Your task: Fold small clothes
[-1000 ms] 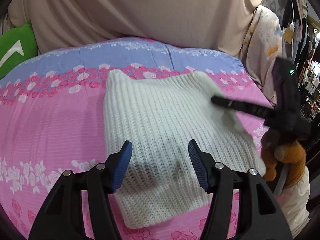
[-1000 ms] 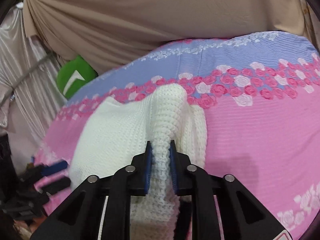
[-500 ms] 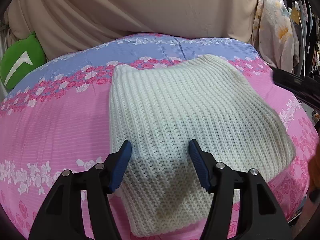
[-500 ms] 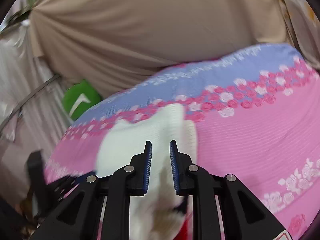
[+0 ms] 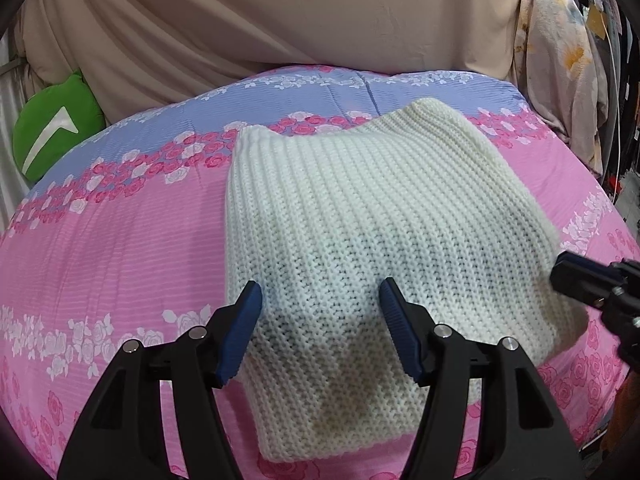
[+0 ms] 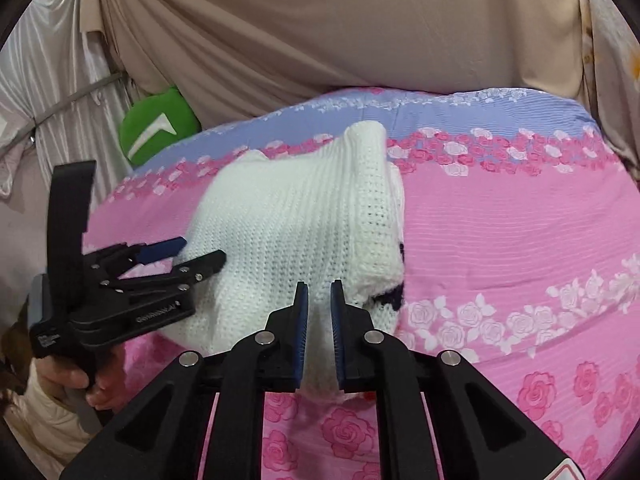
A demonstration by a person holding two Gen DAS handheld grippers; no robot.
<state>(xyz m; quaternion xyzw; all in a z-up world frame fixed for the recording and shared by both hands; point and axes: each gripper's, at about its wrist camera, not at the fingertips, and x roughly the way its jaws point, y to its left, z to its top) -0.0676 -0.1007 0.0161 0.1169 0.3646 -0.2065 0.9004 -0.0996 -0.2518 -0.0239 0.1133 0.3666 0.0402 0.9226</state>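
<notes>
Both grippers hover low over my near edge. Left gripper [image 5: 320, 332] spread wide, empty, straddling the white knit garment [image 5: 360, 232], ready to pin or pinch. Right gripper [image 6: 319, 332] narrowly parted; whether it pinches knit, cannot tell. Garment lies folded flat on pink floral bedspread [image 5: 120, 240], so it stays put. Beyond: green cushion [image 5: 56, 124], beige drape [image 5: 280, 20].
</notes>
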